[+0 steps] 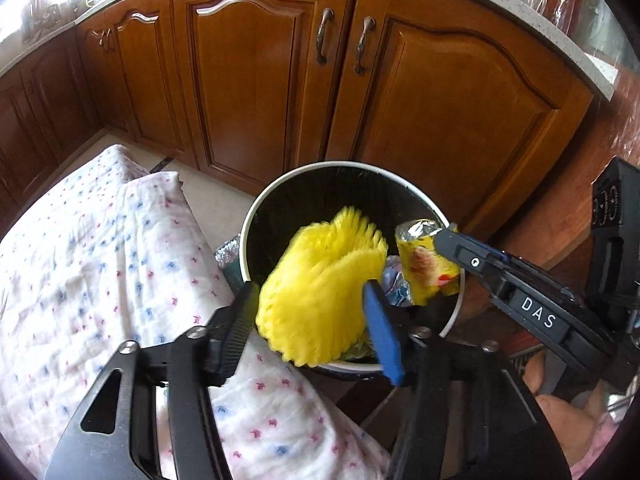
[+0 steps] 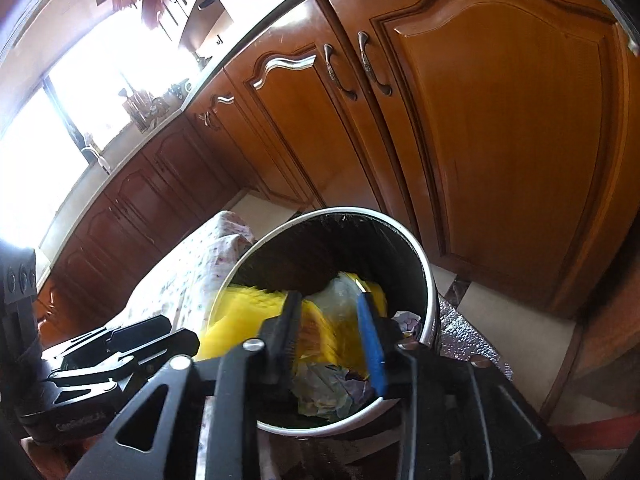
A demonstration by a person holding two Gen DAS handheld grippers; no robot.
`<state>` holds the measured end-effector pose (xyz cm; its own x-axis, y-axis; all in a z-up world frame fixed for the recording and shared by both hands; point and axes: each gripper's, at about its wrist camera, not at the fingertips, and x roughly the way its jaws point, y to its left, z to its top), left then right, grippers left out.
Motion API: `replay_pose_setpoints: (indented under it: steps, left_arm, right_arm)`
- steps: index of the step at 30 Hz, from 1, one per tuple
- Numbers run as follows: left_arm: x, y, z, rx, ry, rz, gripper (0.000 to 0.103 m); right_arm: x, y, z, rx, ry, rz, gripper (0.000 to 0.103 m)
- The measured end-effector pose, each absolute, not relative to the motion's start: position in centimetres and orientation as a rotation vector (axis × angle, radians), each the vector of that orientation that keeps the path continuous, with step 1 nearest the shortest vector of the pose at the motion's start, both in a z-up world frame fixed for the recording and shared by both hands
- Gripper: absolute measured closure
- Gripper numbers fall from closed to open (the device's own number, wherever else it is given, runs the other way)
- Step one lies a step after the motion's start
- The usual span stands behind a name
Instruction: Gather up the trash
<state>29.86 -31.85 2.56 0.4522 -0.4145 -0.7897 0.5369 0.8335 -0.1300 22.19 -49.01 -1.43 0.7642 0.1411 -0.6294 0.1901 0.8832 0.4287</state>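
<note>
A round bin (image 1: 312,168) with a white rim and black liner stands on the floor in front of the cabinets. My left gripper (image 1: 310,292) hangs over its near rim, jaws apart. A yellow foam net (image 1: 320,280), blurred, lies between them above the bin's mouth. My right gripper (image 1: 448,240) reaches in from the right with a yellow foil wrapper (image 1: 424,268) at its tip. In the right wrist view that gripper (image 2: 328,300) is open over the bin (image 2: 428,280), with the blurred wrapper (image 2: 320,332) between its fingers. Crumpled paper and plastic lie inside.
A white cloth (image 1: 100,260) with small red and blue marks covers a surface left of the bin. Wooden cabinet doors (image 1: 260,80) stand right behind it. Silver foil (image 2: 468,344) lies on the floor beside the bin. A person's hand (image 1: 560,420) is at the lower right.
</note>
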Motion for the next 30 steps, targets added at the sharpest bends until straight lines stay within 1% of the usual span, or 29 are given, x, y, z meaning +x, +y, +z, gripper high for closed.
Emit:
replay_pose_setpoints:
  steps: [2,4,7,9,11,12,13,17,19,23,25,28,30]
  left_arm:
    - [29.7,-31.5,2.8,0.133,0.928,-0.594,0.043]
    - [29.6,-31.1,3.1,0.125,0.920,-0.591,0.041]
    - [29.2,-30.0,3.7,0.114,0.896,-0.577,0.040]
    - [28.9,-29.1,3.9,0.101,0.887,-0.570,0.040]
    - [28.3,-28.2,4.0,0.088,0.879,-0.557,0.040]
    - [28.0,-27.7,3.9,0.084,0.877,-0.552,0.040]
    - [27.7,-27.2,3.9,0.075,0.876,-0.547,0.040]
    - [26.0,-25.2,3.9,0.041,0.863,-0.524,0.040]
    - [25.5,-24.2,4.0,0.024,0.854,-0.513,0.040]
    - [23.8,-22.1,4.2,-0.005,0.827,-0.496,0.037]
    - [22.2,-20.9,4.4,-0.019,0.803,-0.483,0.037]
    - [20.6,-19.3,4.6,-0.035,0.770,-0.460,0.033]
    - [19.4,-18.0,4.6,-0.049,0.748,-0.443,0.029]
  right_arm:
    - [21.8,-49.0,-1.1,0.497,0.699,-0.028,0.067]
    - [21.3,-48.9,-0.7,0.499,0.684,-0.022,0.061]
    - [20.7,-48.6,-0.2,0.495,0.673,-0.022,0.060]
    - [20.1,-48.3,0.0,0.498,0.665,-0.017,0.058]
    - [19.5,-48.0,0.1,0.497,0.657,-0.011,0.051]
    - [19.3,-47.7,0.2,0.499,0.652,-0.008,0.045]
    - [18.9,-47.4,0.4,0.502,0.646,-0.003,0.041]
    - [17.0,-45.9,0.7,0.499,0.622,0.010,0.034]
    - [16.1,-45.1,0.9,0.502,0.608,0.017,0.028]
    - [14.3,-43.3,1.2,0.493,0.584,0.014,0.026]
    - [13.4,-42.2,1.1,0.483,0.576,0.016,0.020]
    - [12.2,-40.6,1.2,0.444,0.562,0.009,0.013]
    - [11.5,-39.6,1.1,0.426,0.557,0.006,0.011]
